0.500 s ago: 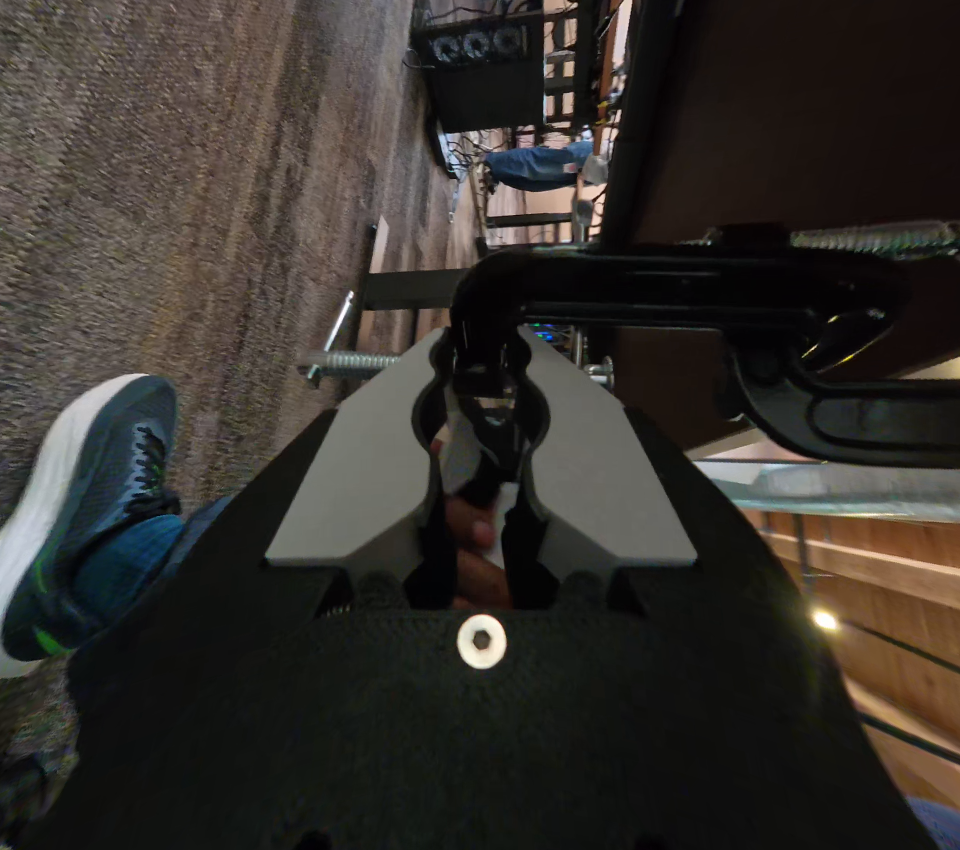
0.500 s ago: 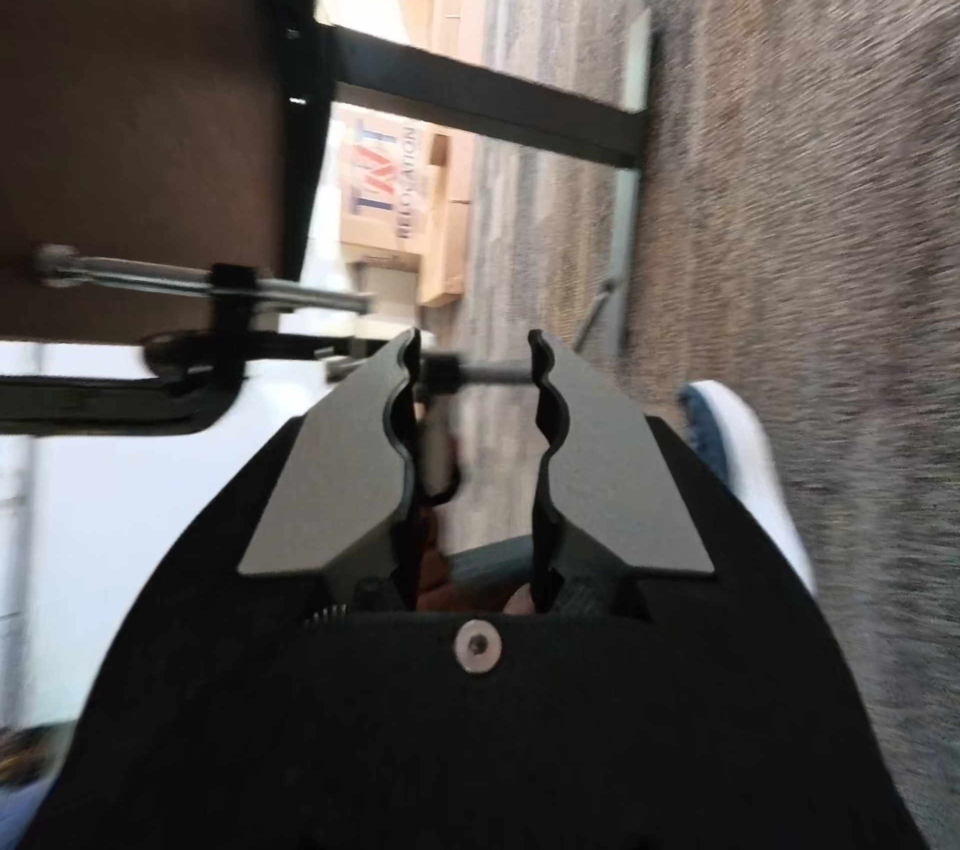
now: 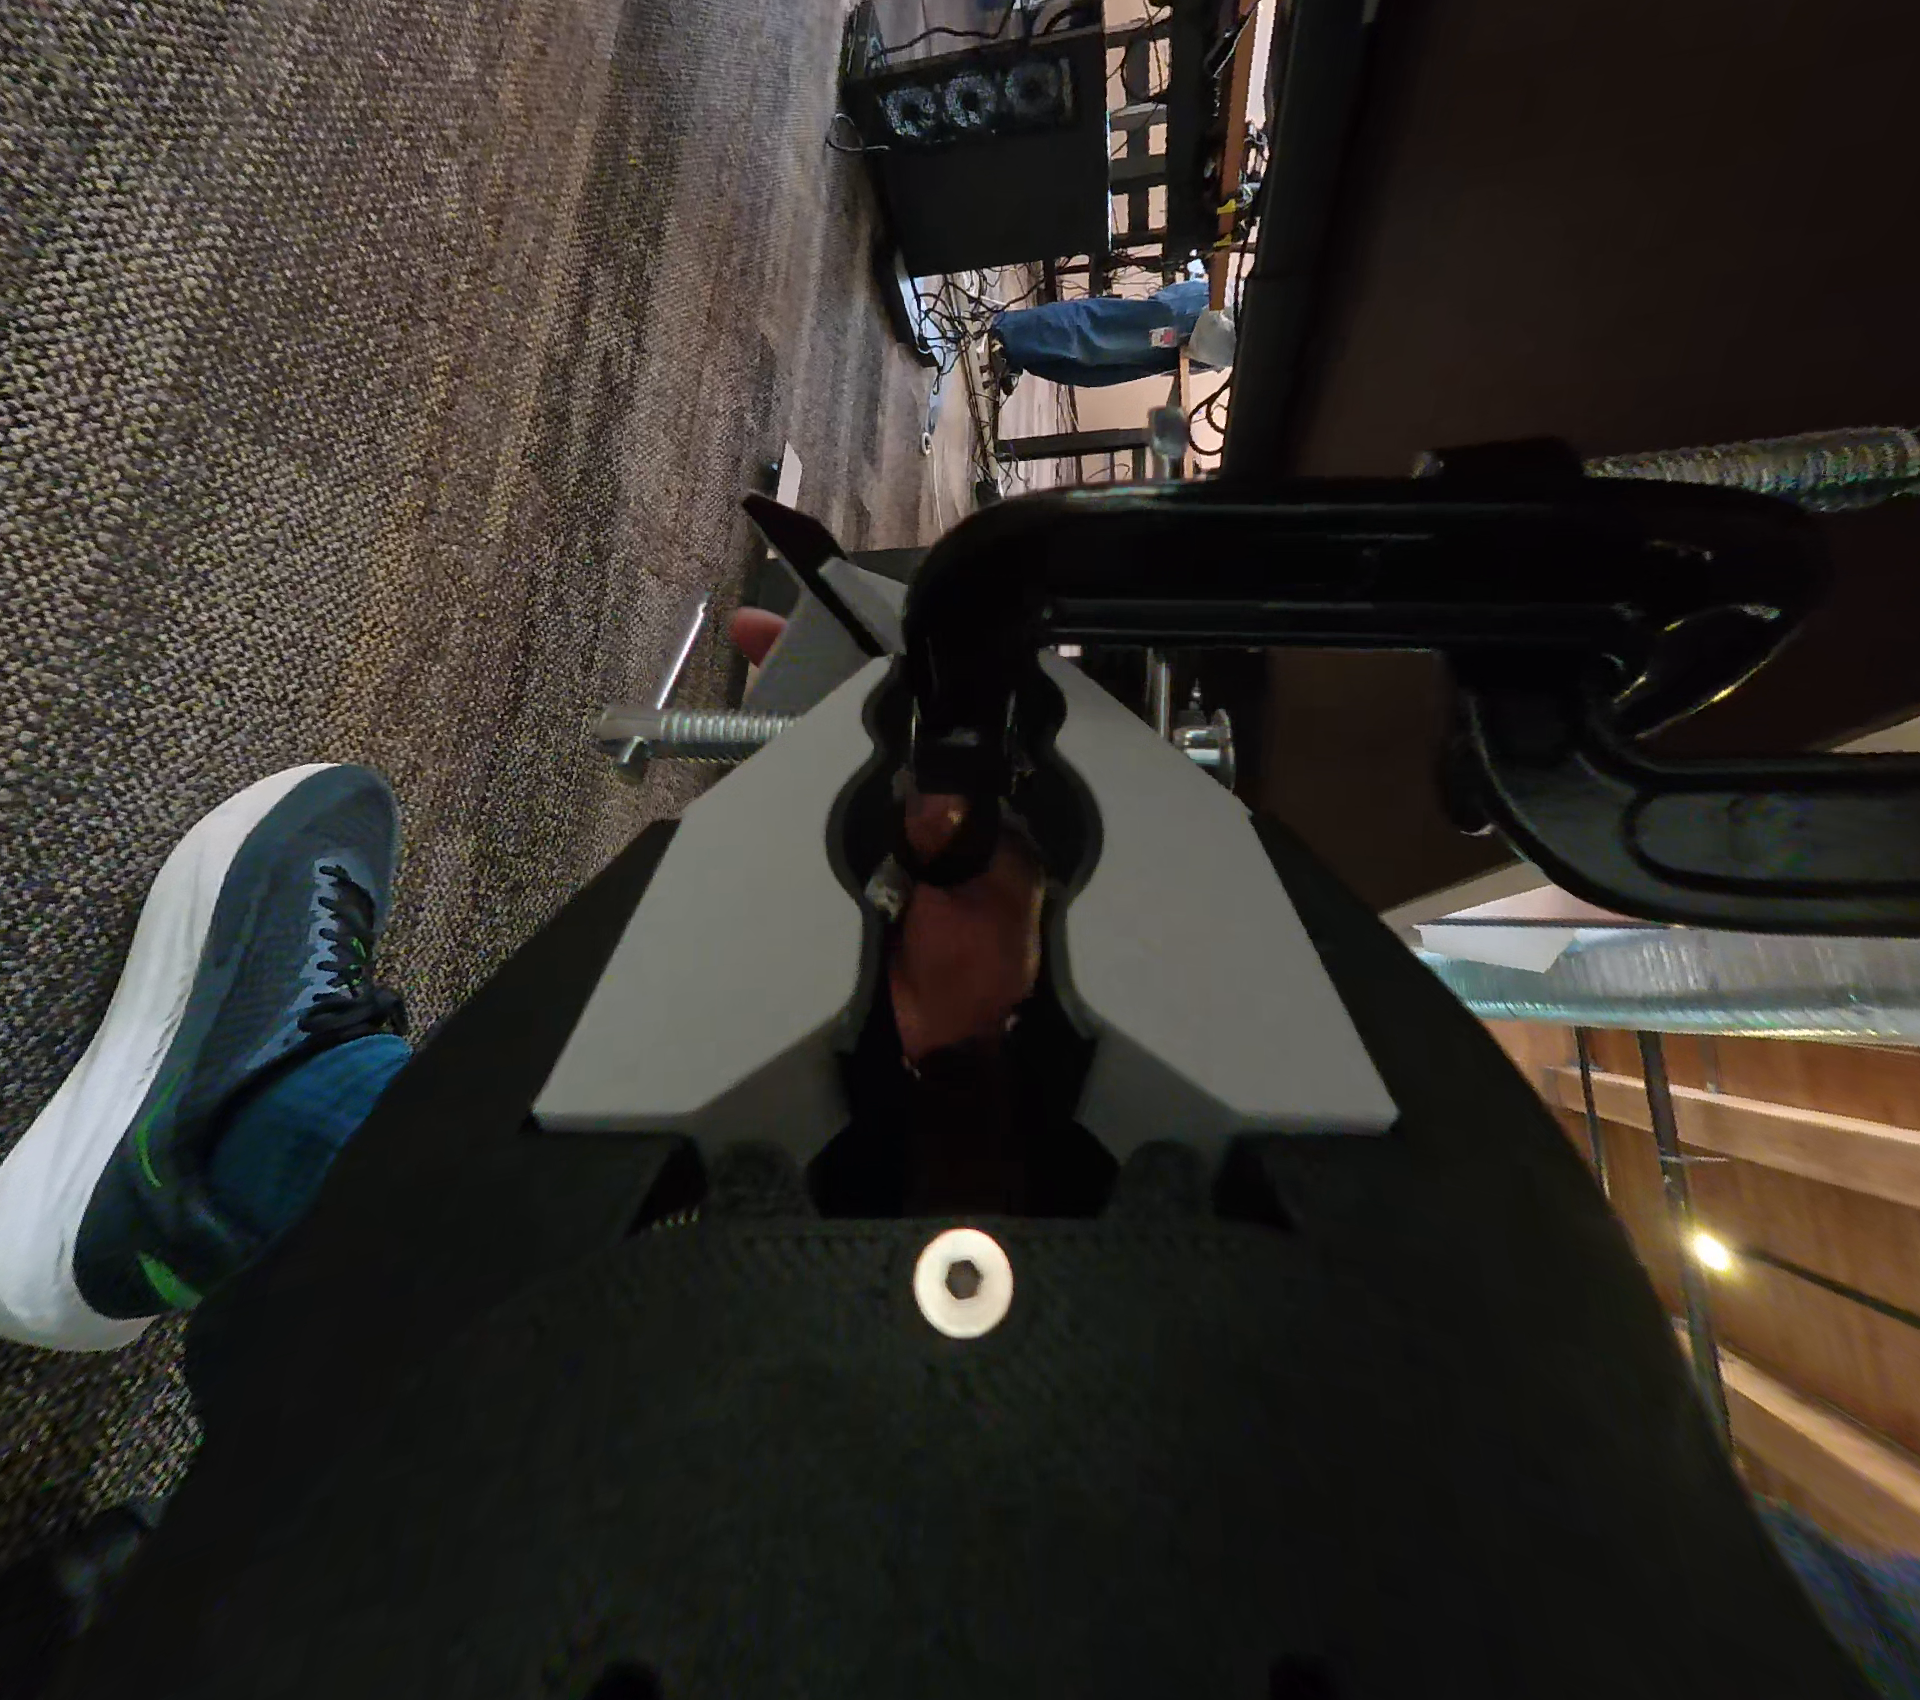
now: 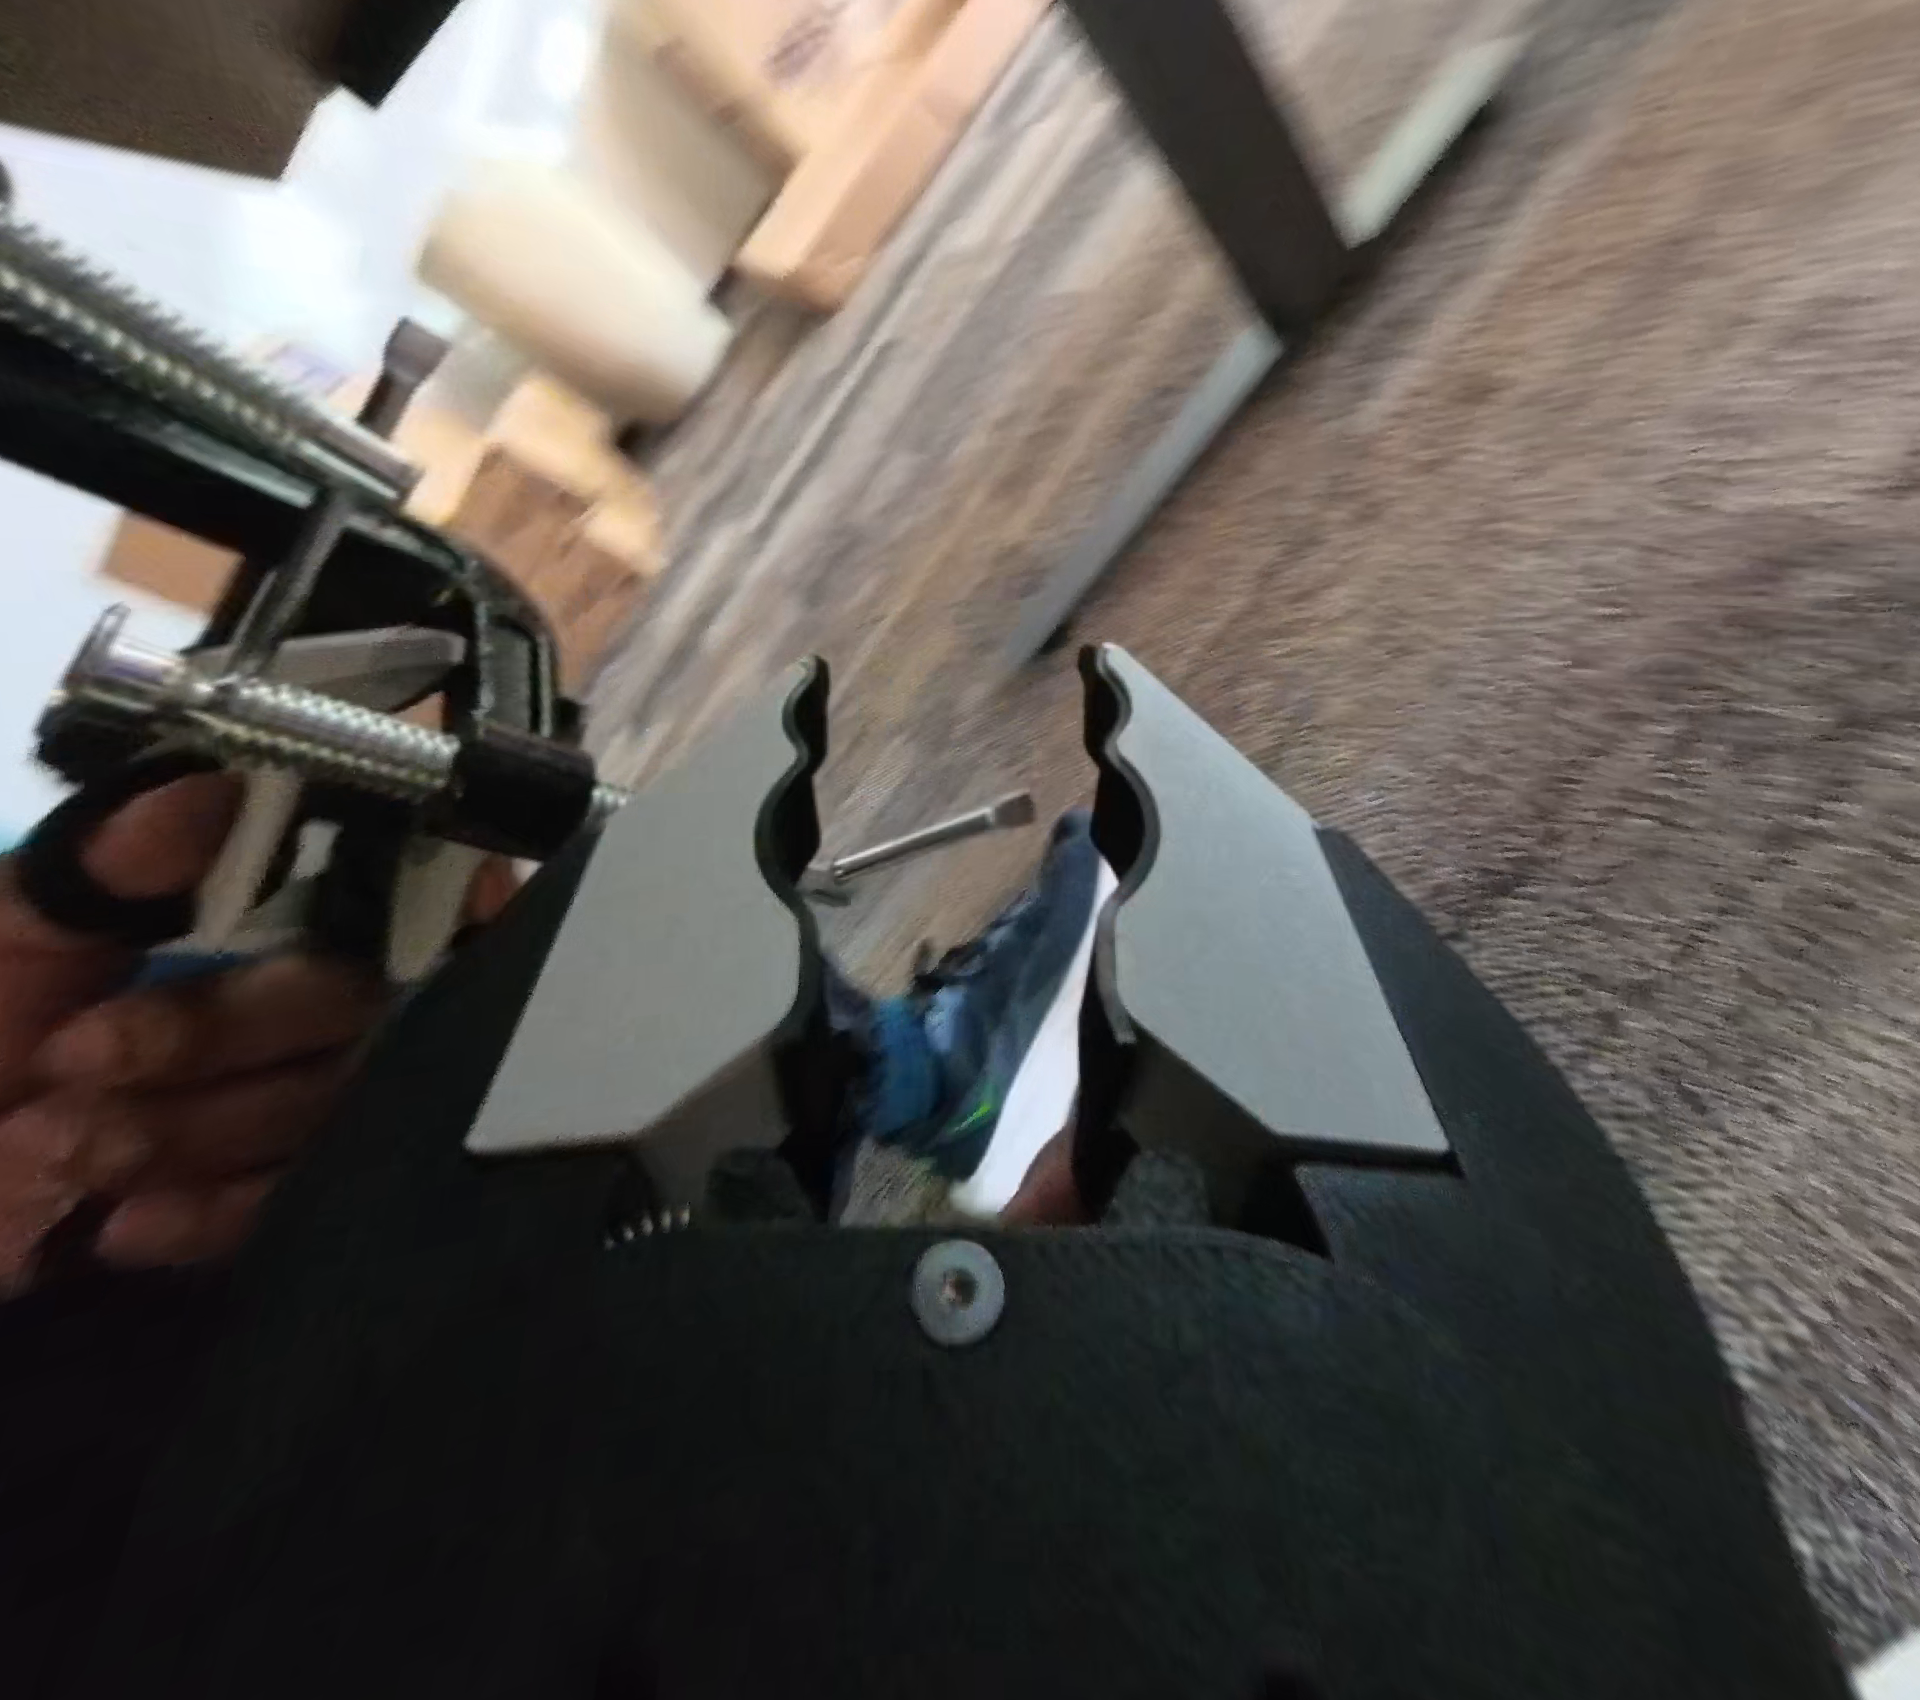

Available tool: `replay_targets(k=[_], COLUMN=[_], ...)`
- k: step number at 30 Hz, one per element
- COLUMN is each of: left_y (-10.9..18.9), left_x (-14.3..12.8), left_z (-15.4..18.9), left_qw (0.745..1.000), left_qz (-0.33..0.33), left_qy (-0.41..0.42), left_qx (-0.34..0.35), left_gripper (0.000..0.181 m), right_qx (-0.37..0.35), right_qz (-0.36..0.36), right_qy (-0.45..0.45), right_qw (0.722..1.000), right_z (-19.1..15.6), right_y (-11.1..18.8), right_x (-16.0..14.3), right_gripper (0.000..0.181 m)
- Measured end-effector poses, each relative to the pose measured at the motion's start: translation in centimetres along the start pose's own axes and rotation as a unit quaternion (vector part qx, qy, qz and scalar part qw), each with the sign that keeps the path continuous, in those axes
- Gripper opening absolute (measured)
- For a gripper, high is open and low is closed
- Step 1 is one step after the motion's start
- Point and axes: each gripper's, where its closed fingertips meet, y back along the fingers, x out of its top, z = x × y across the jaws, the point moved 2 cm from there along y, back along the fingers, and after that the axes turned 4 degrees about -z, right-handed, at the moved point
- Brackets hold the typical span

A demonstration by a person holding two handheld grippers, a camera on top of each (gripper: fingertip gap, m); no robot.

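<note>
Moved: right tool (image 4: pixel 951 684) swung off the clamp (image 3: pixel 1351 580), jaws spread.
Left tool (image 3: pixel 961 694): pinching clamp.
Floor: carpet (image 3: pixel 364 248).
Shoes: one (image 3: pixel 208 1027).
Desks: one (image 3: pixel 1610 92).

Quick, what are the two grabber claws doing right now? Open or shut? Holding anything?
Left gripper: shut on the curved black metal C-clamp frame.
Right gripper: open, holding nothing, just right of the clamp's silver threaded screw.

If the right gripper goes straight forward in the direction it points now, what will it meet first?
Probably the carpet floor. The right gripper is open, with nothing between its fingers. The black clamp and its threaded screw lie to the left of that line. Depth is unclear because of blur.
</note>
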Motion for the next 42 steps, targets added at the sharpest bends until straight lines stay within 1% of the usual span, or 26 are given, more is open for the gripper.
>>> replay_targets(k=[3, 5, 7, 9, 14, 17, 21, 25, 28, 30, 32, 34, 36, 39, 42], left_y=[0.0, 0.0, 0.0, 0.0, -0.2, -0.3, -0.3, -0.3, -0.3, -0.3, -0.4, -0.4, -0.4, -0.4, -0.5], left_x=[0.1, 0.2, 0.2, 0.2, 0.4, 0.4, 0.4, 0.4, 0.5, 0.4, 0.4, 0.4, 0.4, 0.5, 0.6], left_z=[0.0, 0.0, 0.0, 0.0, 0.0, 0.0, 0.0, 0.0, 0.0, 0.1, 0.1, 0.1, 0.1, 0.1, 0.0], left_qw=[1.0, 1.0, 1.0, 1.0, 1.0, 1.0, 1.0, 1.0, 1.0, 1.0, 1.0, 1.0, 1.0, 1.0, 1.0], left_qz=[-0.005, -0.006, -0.004, 0.0, 0.007, 0.01, 0.013, 0.013, 0.013, 0.013, 0.012, 0.013, 0.013, 0.011, 0.011], left_qy=[-0.001, 0.0, 0.003, 0.008, 0.01, 0.011, 0.011, 0.012, 0.015, 0.017, 0.02, 0.022, 0.022, 0.025, 0.026], left_qx=[-0.002, -0.002, -0.002, -0.002, -0.002, -0.003, -0.003, -0.002, -0.001, -0.003, -0.004, -0.003, -0.003, -0.001, 0.001], left_gripper=[0.031, 0.03, 0.031, 0.031, 0.03, 0.029, 0.028, 0.028, 0.03, 0.03, 0.029, 0.03, 0.03, 0.028, 0.029], right_qx=[0.043, 0.06, 0.071, 0.06, 0.029, 0.01, -0.011, -0.021, -0.032, -0.048, -0.051, -0.044, -0.021, 0.044, 0.093], right_qz=[-0.052, -0.099, -0.137, -0.15, -0.156, -0.149, -0.135, -0.092, -0.067, -0.03, 0.016, 0.042, 0.055, 0.062, 0.098], right_qy=[0.0, 0.007, 0.011, 0.021, 0.019, 0.014, 0.033, 0.019, 0.014, -0.005, -0.043, -0.074, -0.086, -0.108, -0.173], right_qw=[0.998, 0.993, 0.988, 0.987, 0.987, 0.989, 0.99, 0.995, 0.997, 0.998, 0.998, 0.995, 0.995, 0.991, 0.976], right_z=[-0.4, -0.7, -1.2, -1.3, -1.7, -2.6, -4.8, -6.7, -6.5, -5.3, -4.2, -3.5, -3.6, -4.8, -4.9], right_y=[-0.9, -1.3, -1.2, -0.7, 1.1, 1.3, 0.3, -0.8, -1.7, -2.1, -2.4, -2.6, -2.9, -3.1, -2.5], right_x=[-0.9, -2.2, -3.5, -4.3, -5.8, -6.7, -8.1, -9.0, -9.2, -8.3, -7.3, -6.8, -6.9, -8.1, -9.5], right_gripper=[0.046, 0.038, 0.034, 0.027, 0.025, 0.025, 0.025, 0.025, 0.025, 0.025, 0.025, 0.023, 0.023, 0.025, 0.026])
